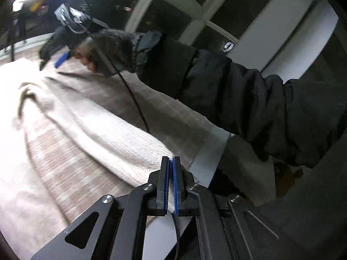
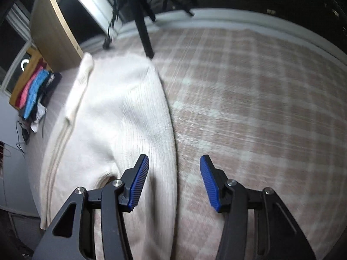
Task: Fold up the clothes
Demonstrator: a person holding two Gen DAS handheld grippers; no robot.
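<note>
1. So, on my left wrist feed the left gripper (image 1: 171, 162) has its blue pads squeezed nearly together, with just a thin pale sliver between them. It sits right at the edge of the cream sweater (image 1: 112, 134), and I honestly can't tell if any fabric is actually pinched in there.
2. The sweater is a ribbed knit lying spread on a pink and white checked cloth (image 1: 56, 173) that covers the table. A bare strip of the white table edge (image 1: 208, 164) shows just beside the sweater's hem.
3. Across the top of that same view I see the person's arm in a dark puffy jacket sleeve (image 1: 249, 99), reaching over the sweater. The right gripper (image 1: 58, 59) is out at the far end of it, blurry, with only a bit of one blue pad visible.
4. A thin black cable (image 1: 132, 99) trails from that hand across the sweater.
5. Over on the right wrist feed, the right gripper (image 2: 174, 164) has its jaws wide apart and nothing between them. It hangs over the sweater's (image 2: 121, 112) right edge, left finger above the knit, right finger above the checked cloth (image 2: 249, 99).
6. Far left there's a wooden panel (image 2: 54, 30) and a pile of other clothes (image 2: 32, 91) in pink, blue and black.
7. A black tripod leg (image 2: 144, 28) stands on the cloth beyond the sweater.
</note>
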